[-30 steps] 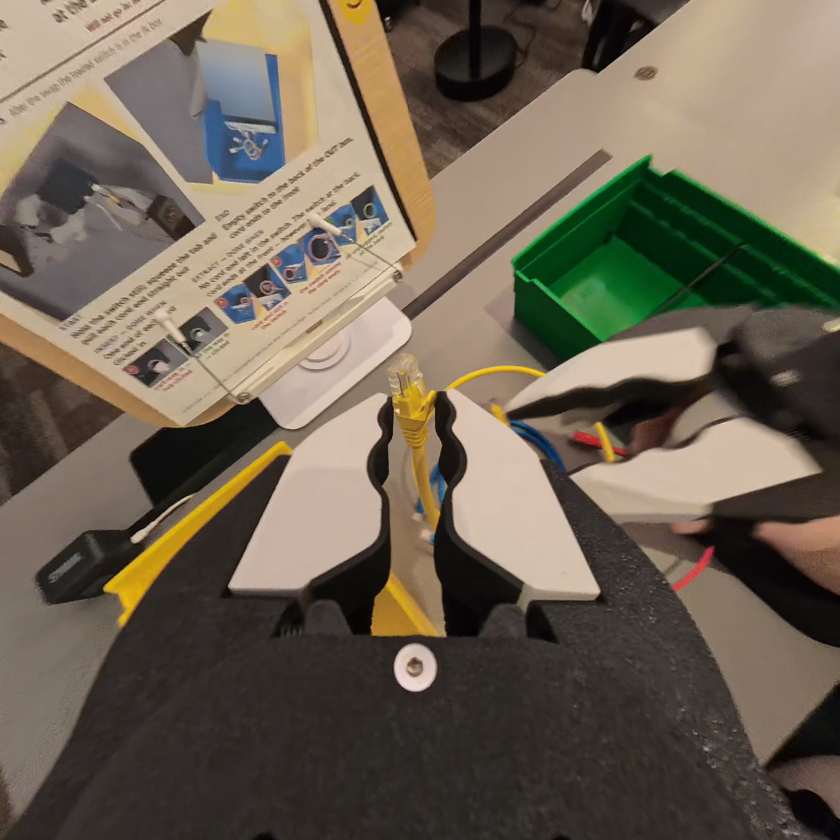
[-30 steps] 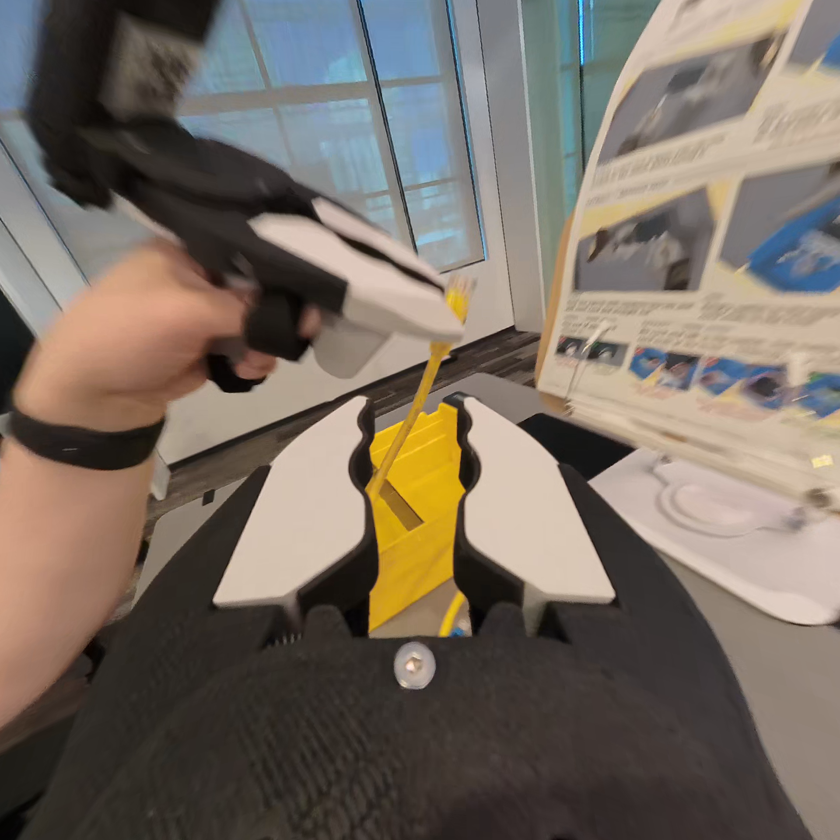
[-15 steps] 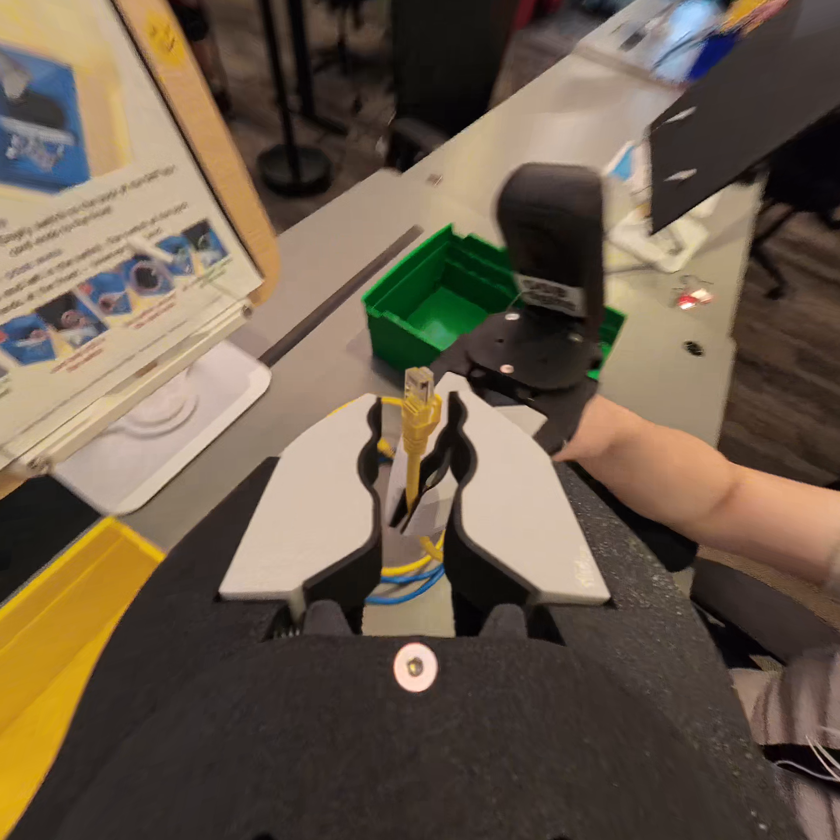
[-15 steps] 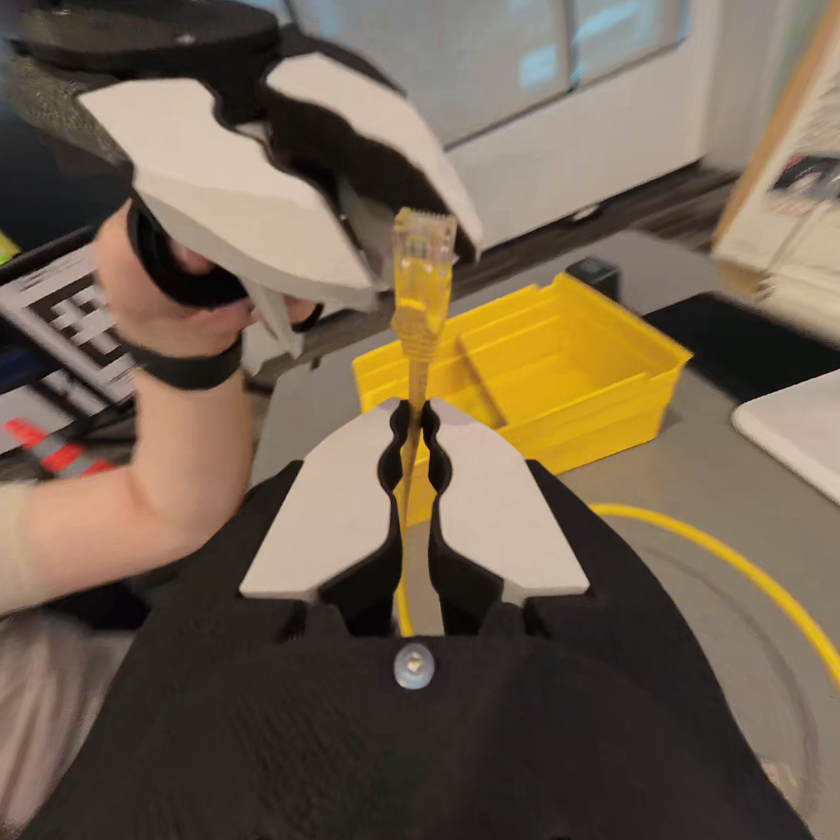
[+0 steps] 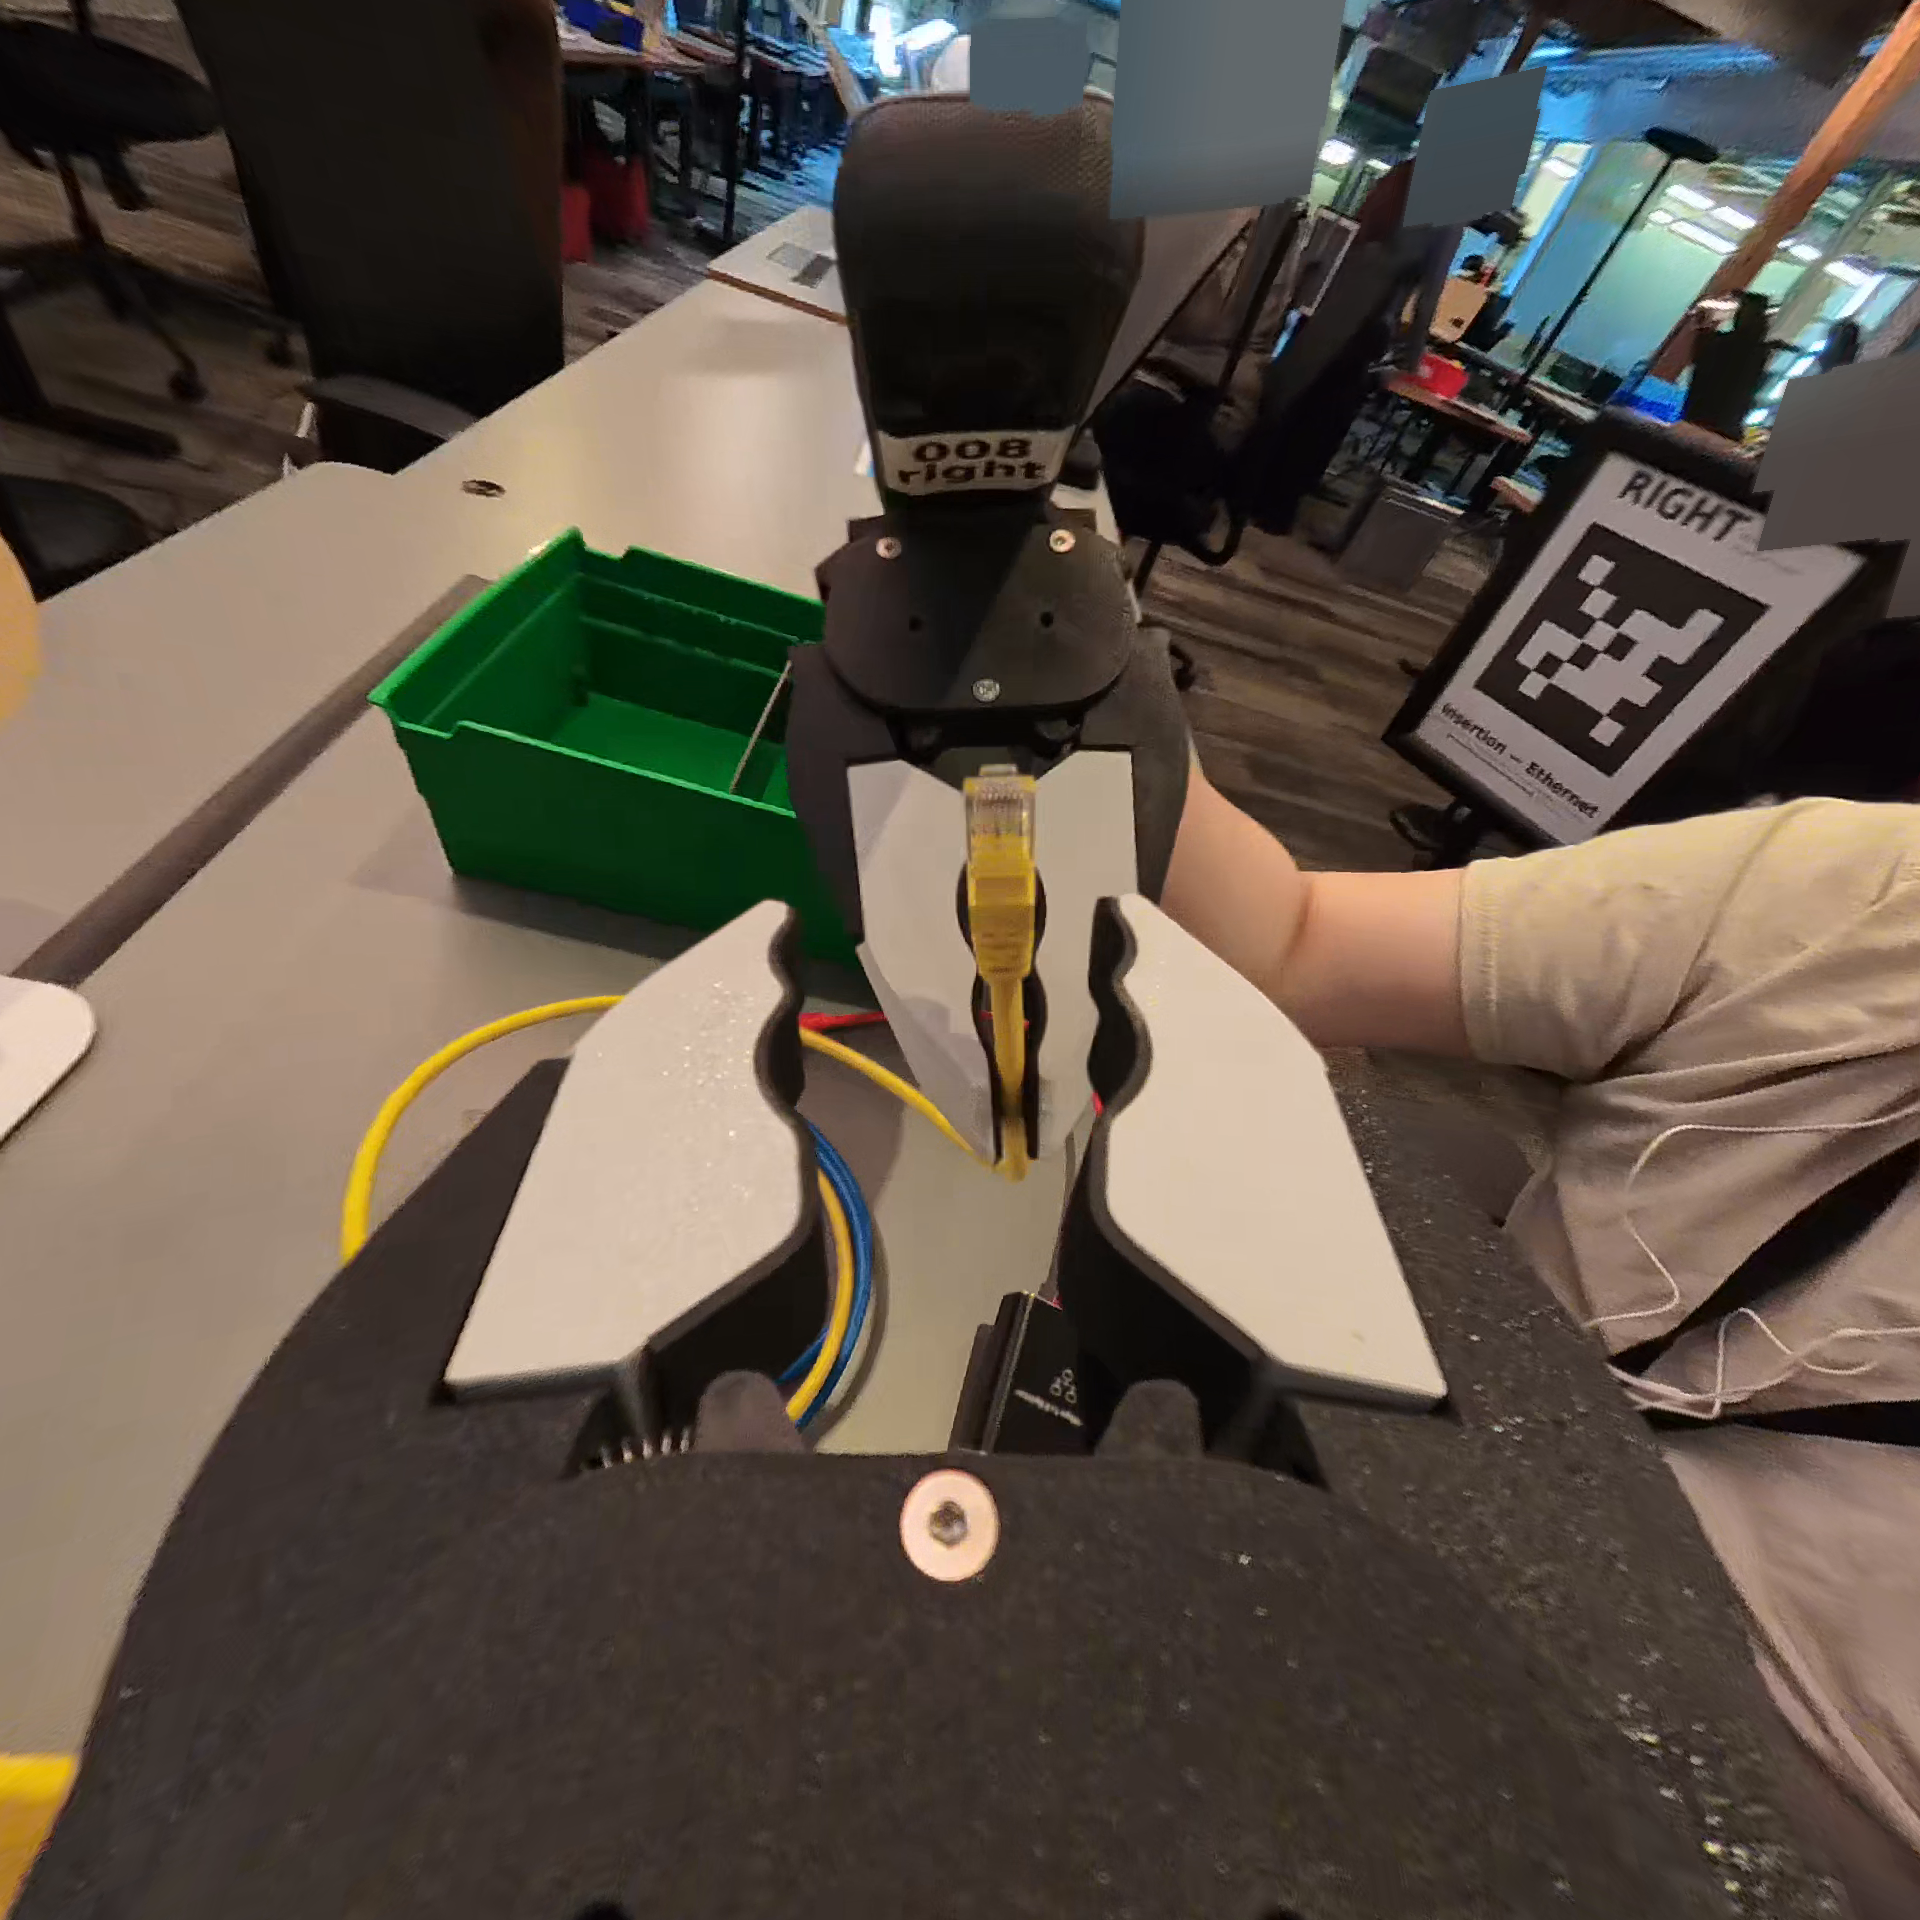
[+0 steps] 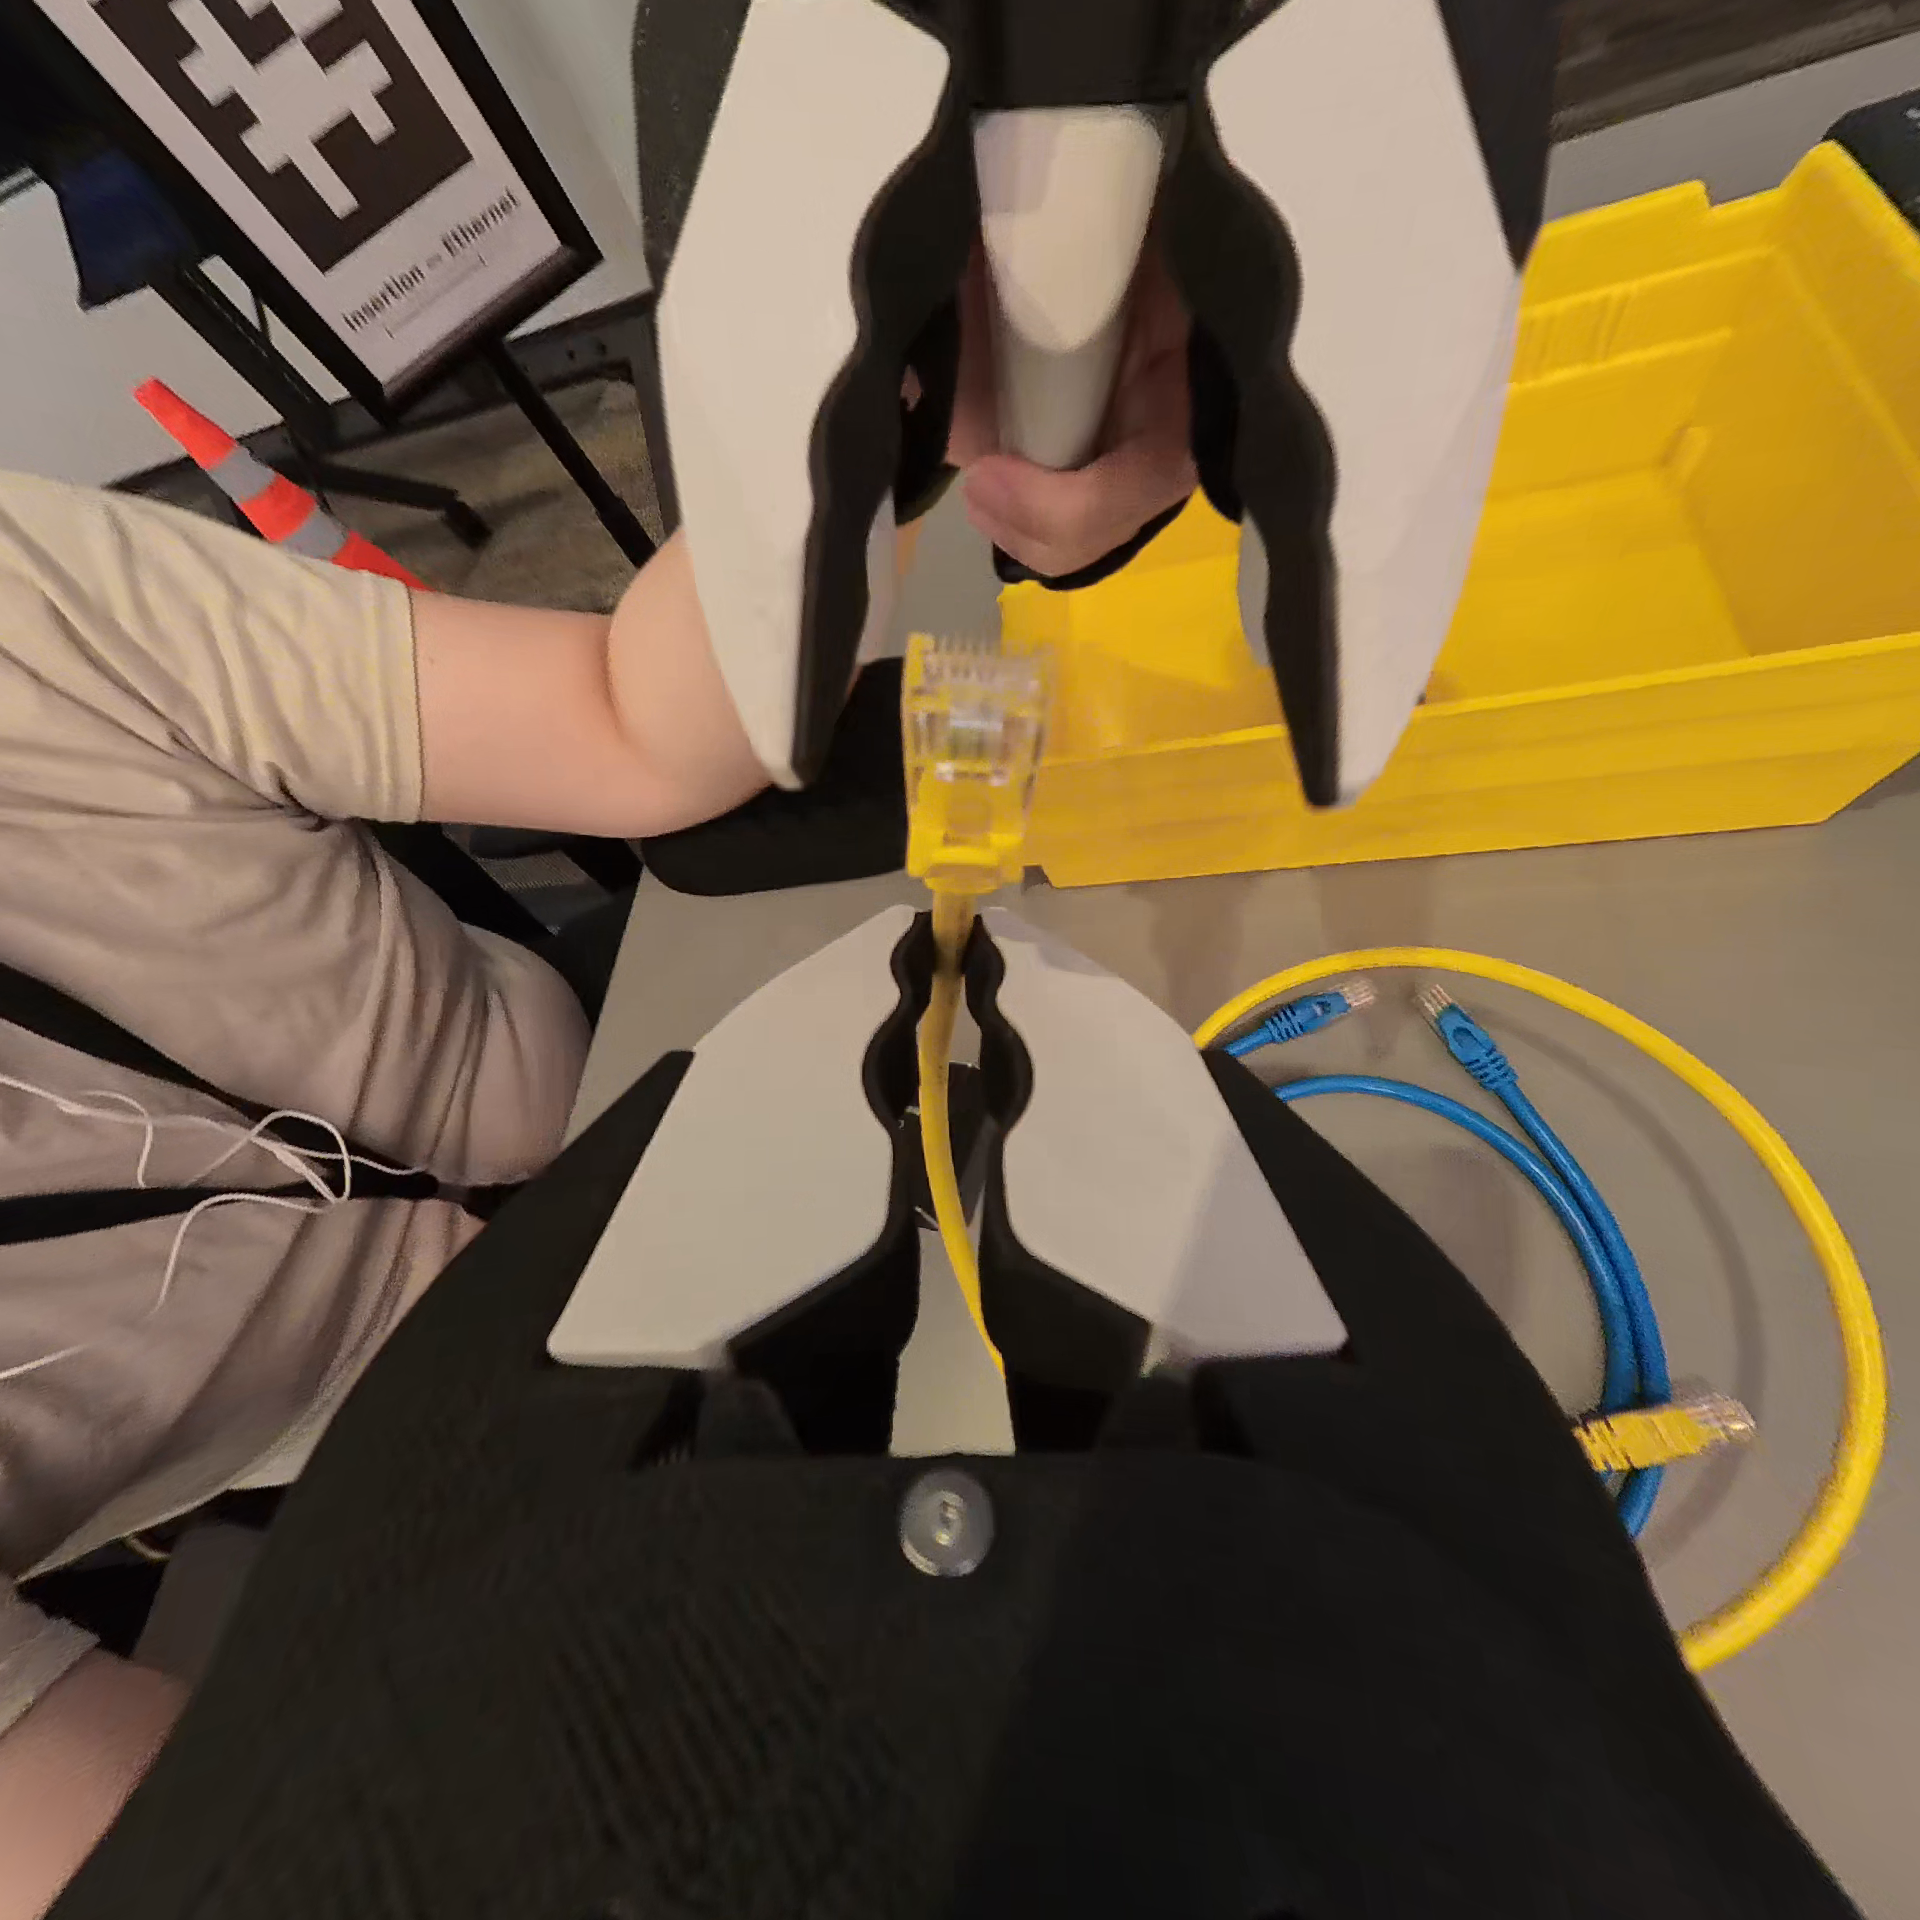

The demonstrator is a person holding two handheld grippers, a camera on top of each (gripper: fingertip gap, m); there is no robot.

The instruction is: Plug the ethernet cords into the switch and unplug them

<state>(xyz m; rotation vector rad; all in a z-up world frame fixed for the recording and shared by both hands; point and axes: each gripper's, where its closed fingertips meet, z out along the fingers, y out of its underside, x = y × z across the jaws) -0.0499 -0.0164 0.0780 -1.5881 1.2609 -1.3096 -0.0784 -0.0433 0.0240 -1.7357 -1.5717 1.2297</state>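
Note:
My right gripper (image 6: 948,925) is shut on a yellow ethernet cord (image 6: 940,1091) just below its clear plug (image 6: 971,748), which points upward. In the left wrist view the right gripper (image 5: 1008,1132) faces me with the same plug (image 5: 1000,862) sticking up from its shut fingertips. My left gripper (image 5: 948,935) is open wide. The plug stands between its fingers (image 6: 748,623) and neither pad touches it. A small black box (image 5: 1023,1382) lies on the table low between my left fingers.
The cord's loop (image 6: 1766,1143), its other plug (image 6: 1662,1439) and a blue cord (image 6: 1558,1174) lie on the grey table (image 5: 260,987). A green bin (image 5: 582,727) stands behind, a yellow bin (image 6: 1610,623) to the side. A person's arm (image 5: 1351,956) is close by. Some 6 cm of space lies between my two pairs of fingers.
A second ago my left gripper pinched the yellow cord below the plug and the right was open. The right has since shut on the cord, and the left has opened and let go.

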